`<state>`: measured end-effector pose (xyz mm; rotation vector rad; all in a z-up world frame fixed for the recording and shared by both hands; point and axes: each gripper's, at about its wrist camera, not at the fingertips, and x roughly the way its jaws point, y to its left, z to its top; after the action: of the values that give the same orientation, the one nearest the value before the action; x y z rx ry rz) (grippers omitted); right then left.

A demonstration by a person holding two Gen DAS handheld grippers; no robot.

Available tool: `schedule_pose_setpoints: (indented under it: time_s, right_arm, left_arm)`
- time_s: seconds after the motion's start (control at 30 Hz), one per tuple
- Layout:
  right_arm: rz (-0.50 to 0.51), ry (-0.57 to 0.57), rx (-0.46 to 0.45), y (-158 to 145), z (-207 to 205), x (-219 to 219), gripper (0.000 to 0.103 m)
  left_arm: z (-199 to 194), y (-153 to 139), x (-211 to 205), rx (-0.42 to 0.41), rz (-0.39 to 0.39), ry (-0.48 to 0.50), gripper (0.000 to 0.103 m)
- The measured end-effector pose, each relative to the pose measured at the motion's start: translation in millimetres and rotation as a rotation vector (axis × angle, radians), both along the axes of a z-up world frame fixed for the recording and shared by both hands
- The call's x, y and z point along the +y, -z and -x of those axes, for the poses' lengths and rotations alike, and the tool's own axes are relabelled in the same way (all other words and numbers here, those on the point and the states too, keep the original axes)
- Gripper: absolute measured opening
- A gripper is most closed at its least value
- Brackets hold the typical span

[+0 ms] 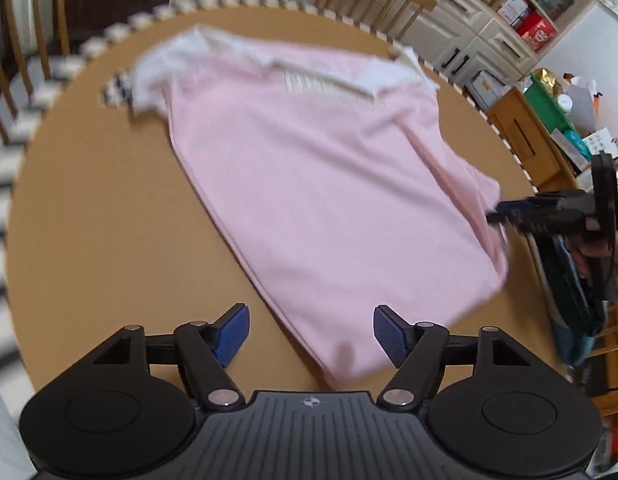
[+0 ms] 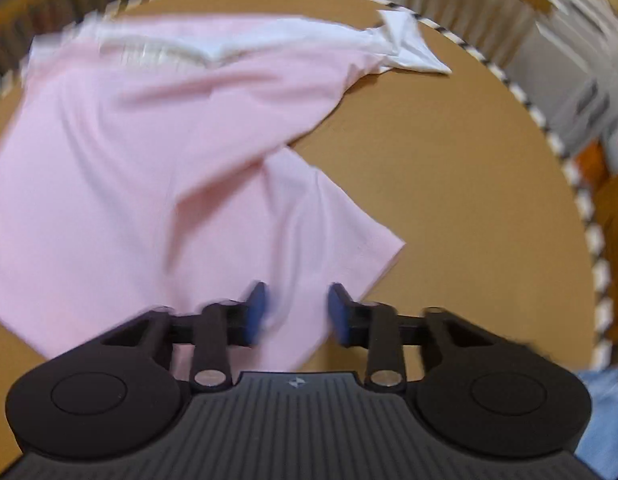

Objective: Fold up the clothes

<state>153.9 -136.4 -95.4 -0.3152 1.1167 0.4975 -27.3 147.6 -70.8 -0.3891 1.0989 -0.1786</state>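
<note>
I see the pink T-shirt (image 1: pixel 309 168) lying spread on the round brown table (image 1: pixel 109 220), its white collar and sleeves toward the far edge. One lower corner points to my left gripper (image 1: pixel 311 334), and the hem on the other side is bunched with a loose flap lying over the table.

My left gripper hangs above that near corner with its jaws wide apart and nothing between them. The blue pads (image 1: pixel 231 332) are clear of the cloth.

My right gripper (image 2: pixel 297 312) is over the loose flap of the hem (image 2: pixel 333 232). Its jaws stand partly open with pink cloth lying under the gap; the picture is blurred, and I cannot tell if the pads already touch the fabric. In the left view this gripper is at the bunched edge of the shirt.

I judge the step is to take both lower corners for the first fold. To do it well, I should bring the left jaws down around the corner only, catch both layers, and smooth the bunched side before lifting, so the crease comes straight.
</note>
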Motion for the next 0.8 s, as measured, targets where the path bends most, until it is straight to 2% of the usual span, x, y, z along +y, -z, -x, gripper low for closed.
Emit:
schedule_pose_setpoints:
  time_s: [0.07, 0.13, 0.2, 0.27, 0.33, 0.4, 0.5, 0.7, 0.73, 0.77, 0.8]
  right_arm:
    - [-0.033, 0.047, 0.036, 3.6, -2.5, -5.1, 0.002]
    - [-0.041, 0.063, 0.064, 3.0, 4.2, -3.2, 0.002]
    - [-0.096, 0.085, 0.109, 0.1, 13.2, -4.2, 0.002]
    - [-0.173, 0.114, 0.143, -4.9, 26.0, -6.6, 0.002]
    - [-0.235, 0.160, 0.170, -12.4, 42.8, -11.0, 0.002]
    - [-0.284, 0.180, 0.169, -23.3, 64.7, -15.0, 0.002]
    - [-0.348, 0.214, 0.172, -43.2, 98.8, -18.4, 0.002]
    - [-0.504, 0.313, 0.184, -92.6, 165.2, -30.9, 0.001]
    - [-0.504, 0.320, 0.166, -100.5, 173.9, -33.6, 0.001]
    - [-0.462, 0.321, 0.137, -104.5, 181.3, -33.6, 0.001]
    - [-0.415, 0.322, 0.107, -108.1, 188.6, -33.4, 0.002]
  left_arm:
    - [7.4, 8.8, -9.7, 0.013, 0.029, -0.002, 0.069]
    - [12.4, 17.2, -18.3, 0.002, 0.046, -0.026, 0.067]
    - [15.2, 22.3, -27.2, -0.048, 0.061, -0.043, 0.055]
    - [13.1, 26.3, -34.7, -0.063, 0.085, -0.045, 0.032]
    - [11.0, 30.5, -35.7, -0.049, 0.146, -0.072, 0.010]
    - [10.7, 23.9, -32.7, -0.071, 0.179, -0.088, 0.009]
    - [13.4, -6.6, -16.8, -0.133, 0.210, -0.075, 0.009]
    - [15.1, -68.4, 57.7, -0.126, 0.424, -0.157, 0.009]
    - [15.0, -76.5, 69.3, -0.122, 0.448, -0.167, 0.009]
    - [14.1, -81.5, 77.9, -0.112, 0.448, -0.170, 0.009]
    - [13.0, -82.0, 82.7, -0.097, 0.422, -0.169, 0.009]
